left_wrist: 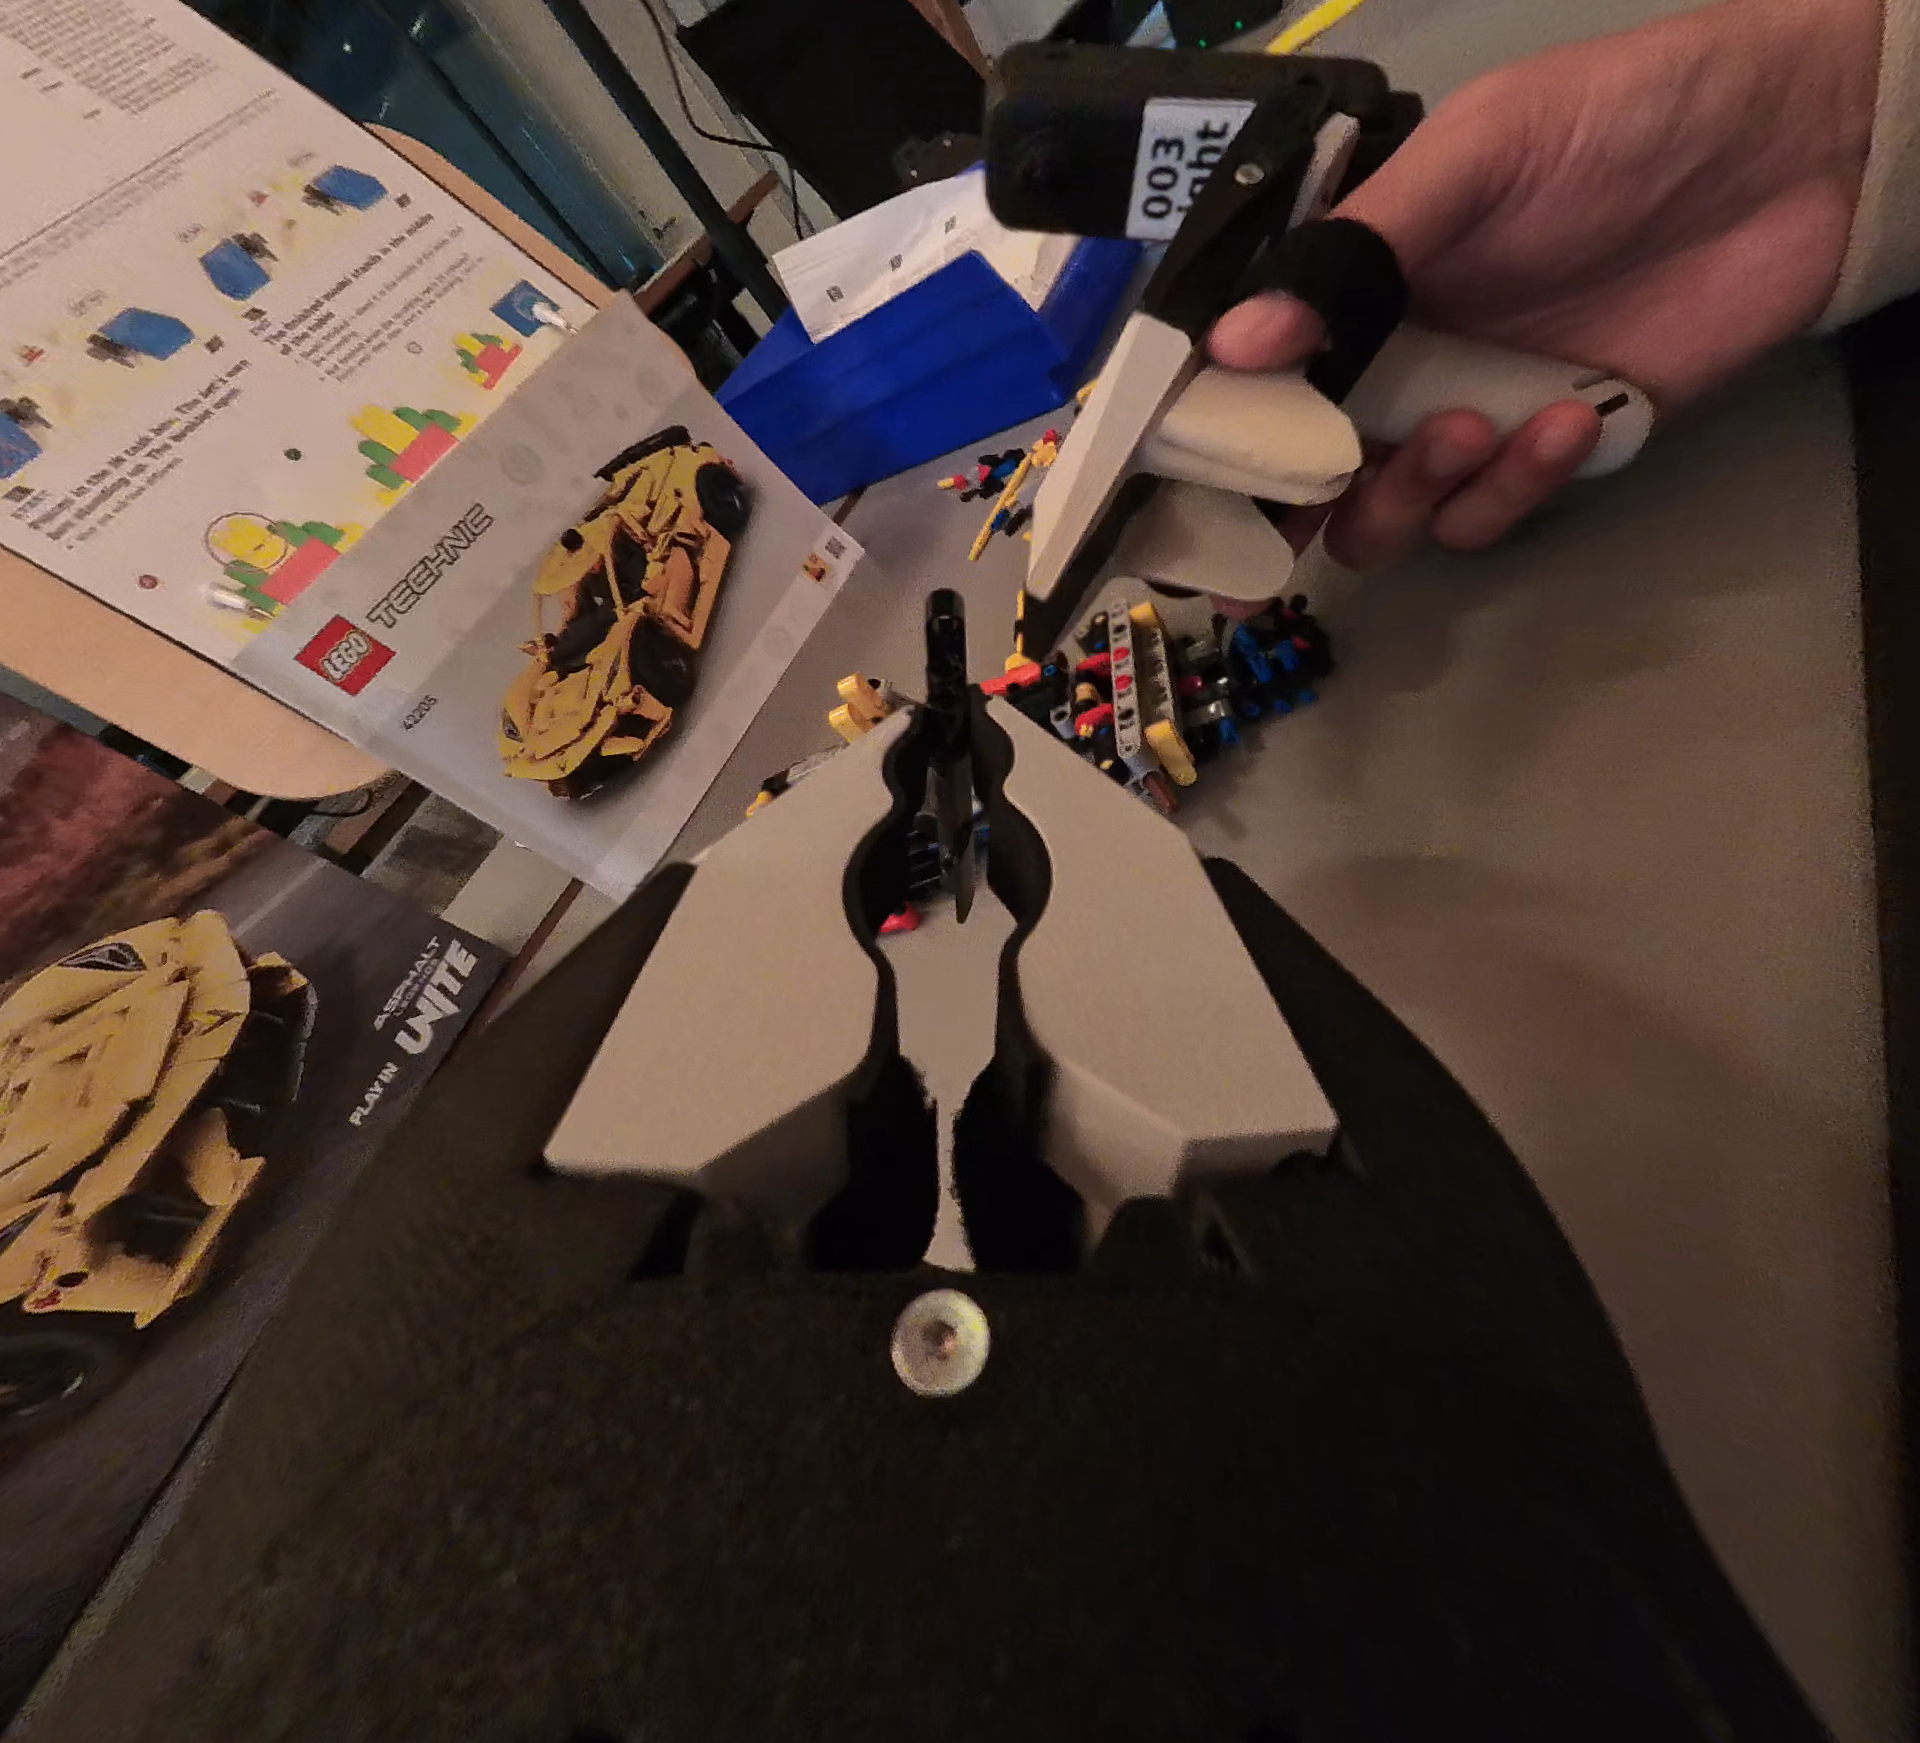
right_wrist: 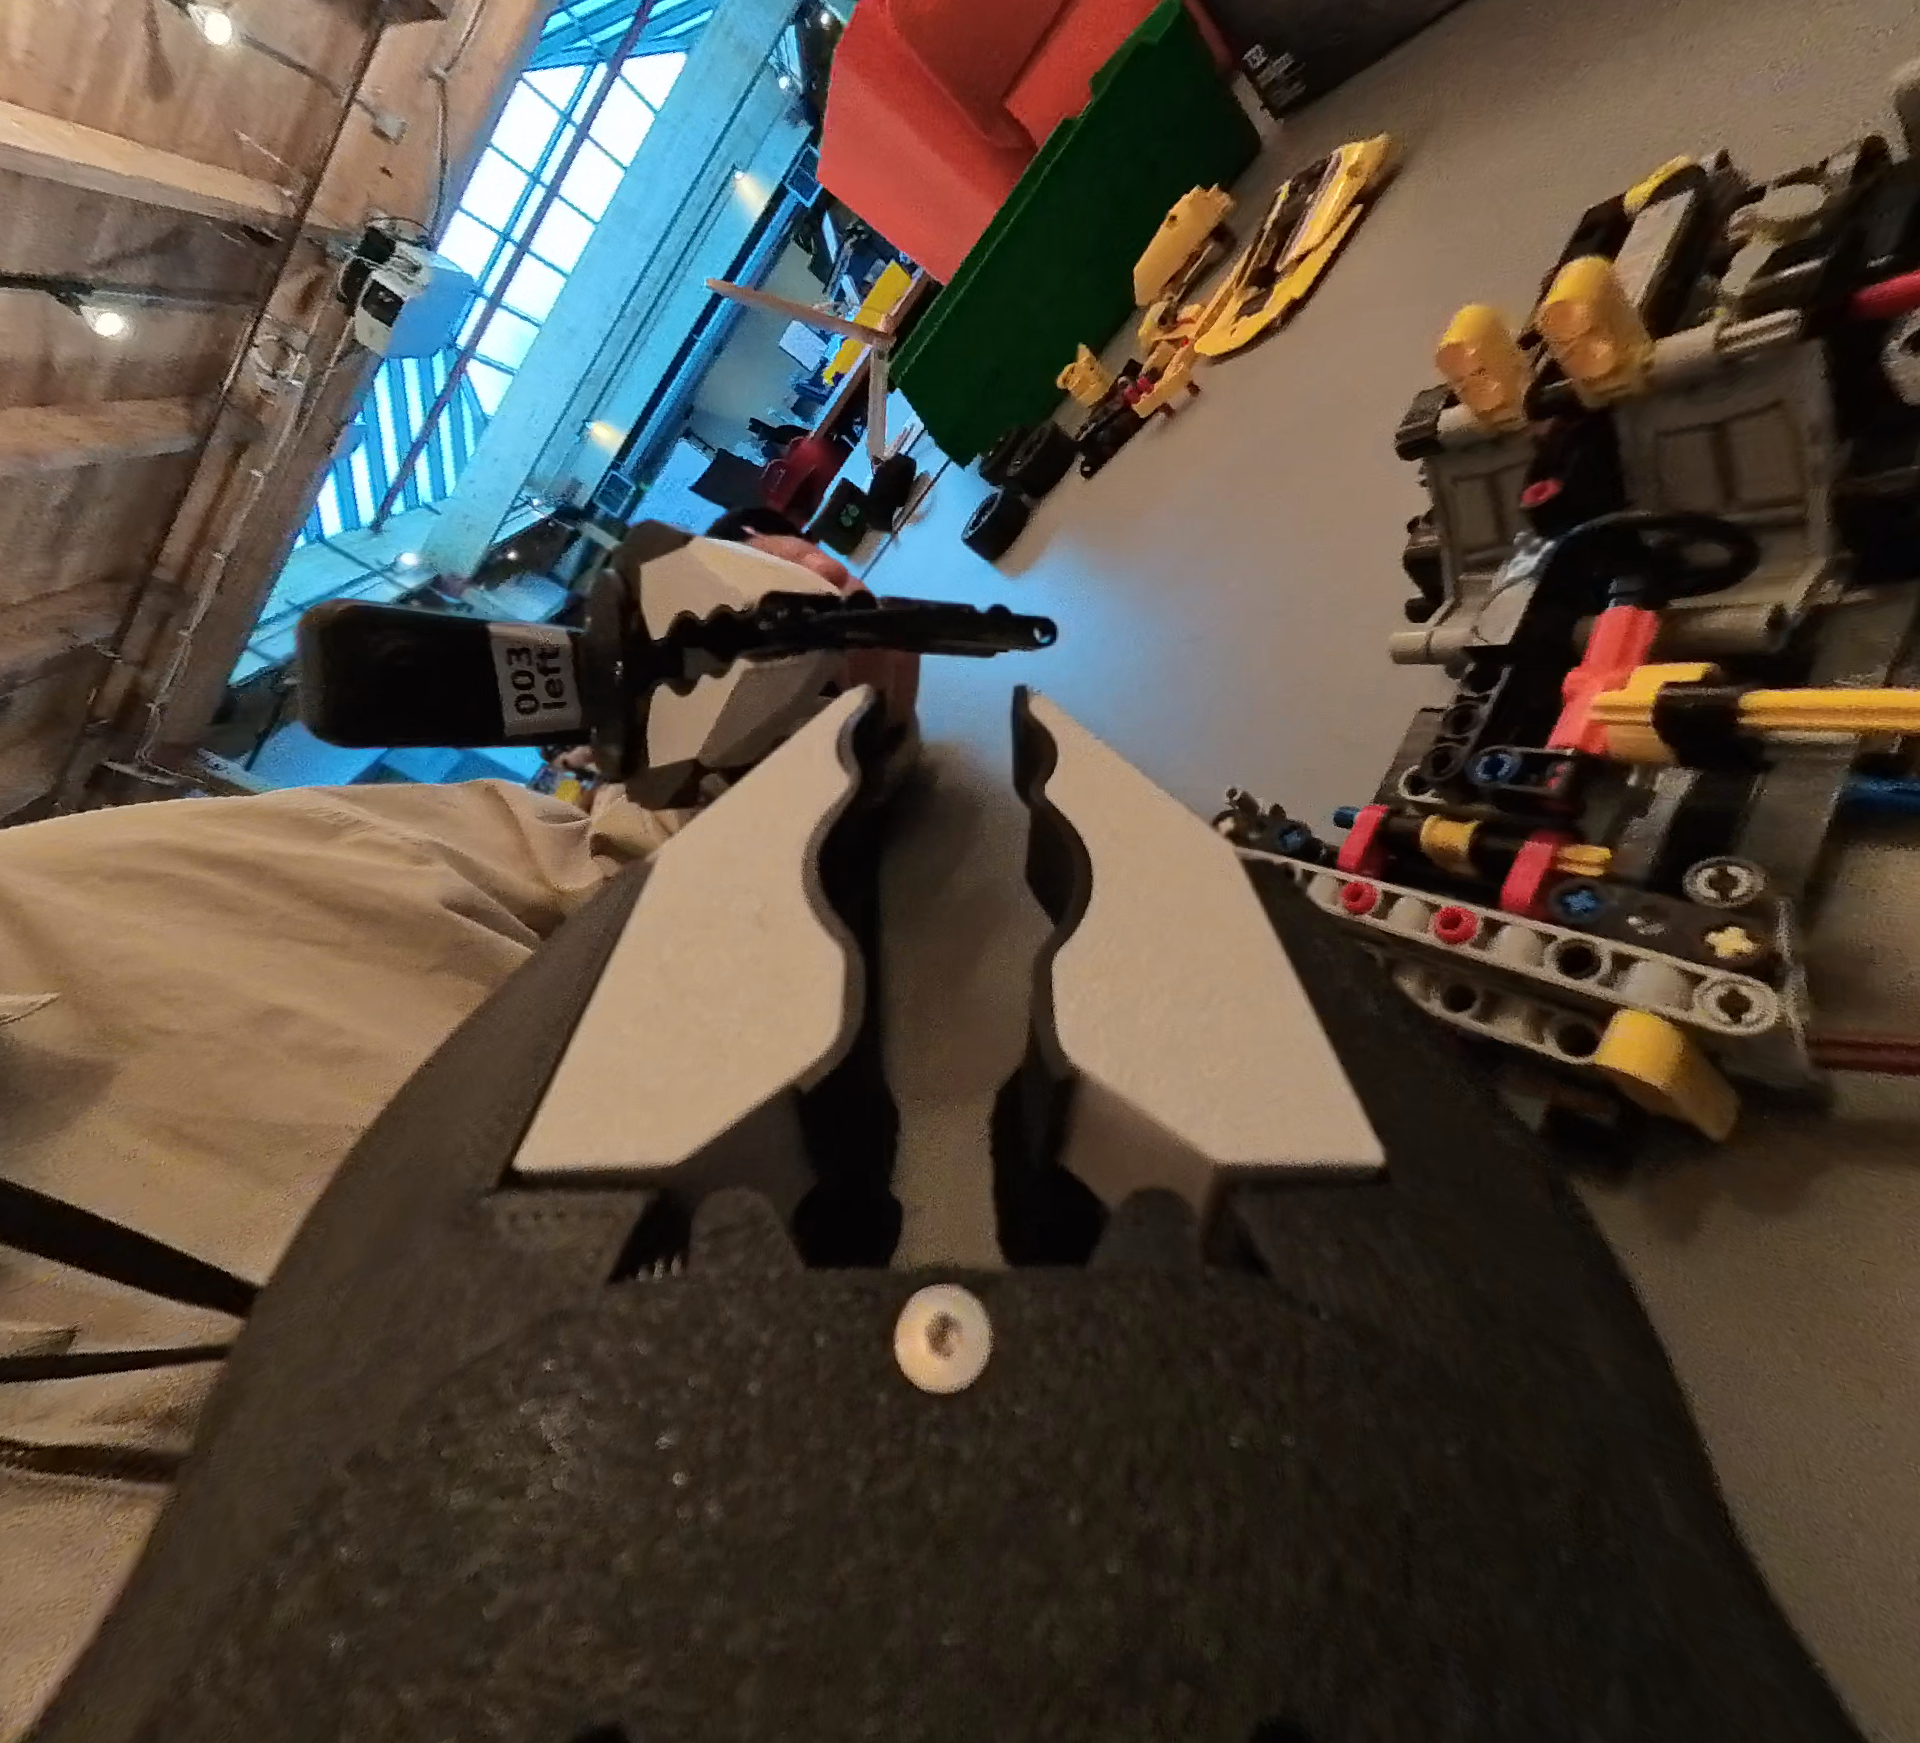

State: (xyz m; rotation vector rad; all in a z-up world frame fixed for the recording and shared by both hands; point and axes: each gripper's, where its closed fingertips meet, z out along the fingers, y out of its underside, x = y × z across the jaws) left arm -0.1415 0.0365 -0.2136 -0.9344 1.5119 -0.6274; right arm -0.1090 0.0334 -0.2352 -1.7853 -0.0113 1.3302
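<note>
Left gripper (left_wrist: 948, 706) pressed together on a long black toothed piece (left_wrist: 948, 727), pinched near the fingertips and projecting beyond them, held above the grey surface (left_wrist: 1507, 862). Same piece seen in the right wrist view (right_wrist: 883, 631), clamped in the far gripper and pointing sideways, clear of the surface. Right gripper (right_wrist: 943, 706) spread, nothing between its fingers, hovering low over the surface just beside a partly built brick vehicle chassis (right_wrist: 1621, 706) of grey, black, red and yellow parts. In the left wrist view, right gripper (left_wrist: 1049, 613) held in a hand (left_wrist: 1621, 239), fingertips down among the loose and assembled bricks (left_wrist: 1174, 685) near the middle of the surface. Instruction booklet (left_wrist: 561, 592) with a yellow car on its cover lying at the left edge of the surface, partly overhanging; printed sheet (left_wrist: 187, 259) with block diagrams behind it. Blue bin (left_wrist: 914, 363) at the far edge. Box with yellow car picture (left_wrist: 156, 1122) at the near left. Red bin (right_wrist: 966, 31) and green bin (right_wrist: 1070, 239) toward the far side in the right wrist view, with yellow body panels (right_wrist: 1268, 249) and black wheels (right_wrist: 1023, 457) lying just beside the green bin.
</note>
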